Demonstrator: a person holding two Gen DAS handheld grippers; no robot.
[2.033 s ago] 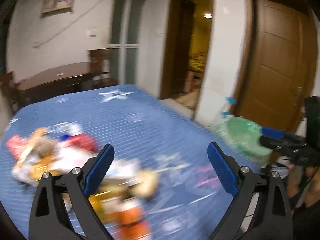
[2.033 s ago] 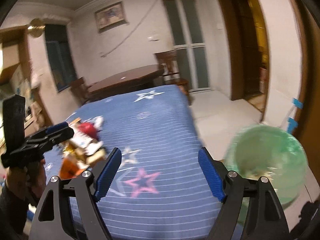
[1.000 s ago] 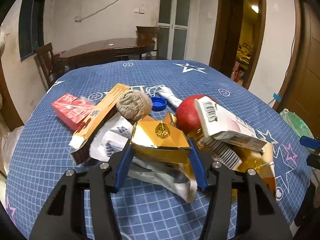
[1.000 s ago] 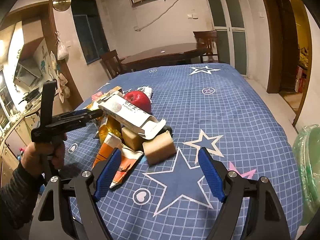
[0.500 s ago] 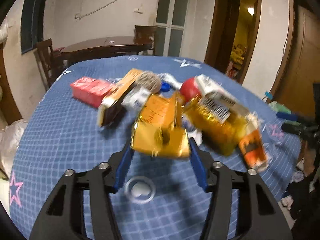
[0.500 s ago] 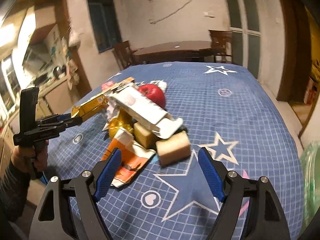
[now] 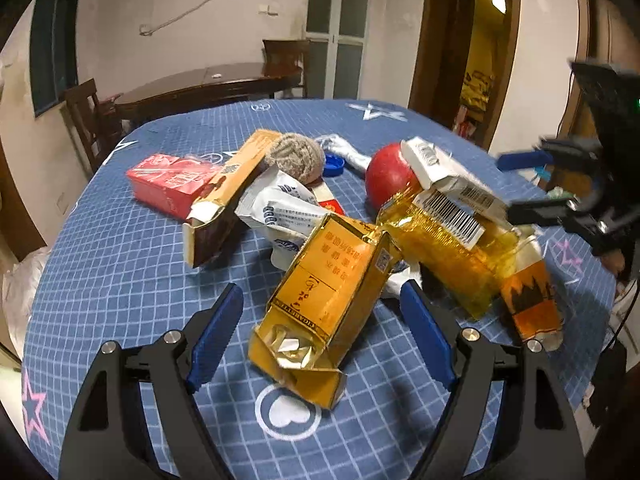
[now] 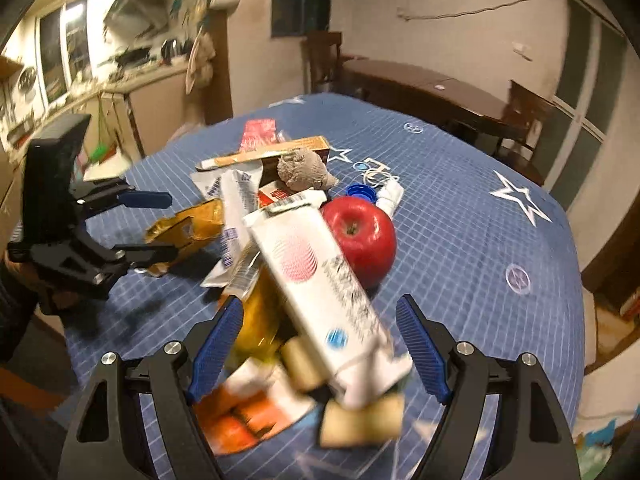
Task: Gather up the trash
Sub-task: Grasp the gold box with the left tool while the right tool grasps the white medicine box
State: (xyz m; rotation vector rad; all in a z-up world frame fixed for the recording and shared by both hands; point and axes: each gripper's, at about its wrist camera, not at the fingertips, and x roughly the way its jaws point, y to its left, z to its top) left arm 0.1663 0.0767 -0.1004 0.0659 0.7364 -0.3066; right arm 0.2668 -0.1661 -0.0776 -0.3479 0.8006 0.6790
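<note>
A pile of trash lies on the blue star-patterned tablecloth (image 7: 120, 264). A crumpled gold carton (image 7: 324, 300) lies between the open jaws of my left gripper (image 7: 320, 332), apart from both pads. A long white box (image 8: 320, 280) lies between the open jaws of my right gripper (image 8: 316, 344), over a gold wrapper (image 8: 260, 312) and an orange packet (image 8: 248, 416). A red apple (image 8: 360, 236), a grey ball (image 7: 296, 156), a red box (image 7: 172, 180) and a brown-gold box (image 7: 224, 196) are in the pile.
A blue bottle cap (image 7: 334, 164) and white wrappers (image 7: 280, 208) sit in the pile. A dark wooden table (image 7: 208, 84) and chairs stand behind. A doorway (image 7: 472, 52) is at right. The right gripper (image 7: 560, 196) shows at the pile's right side.
My left gripper carried the gold carton toward the table's near side, then opened and released it. My right gripper moved in close over the white box; the view swung left.
</note>
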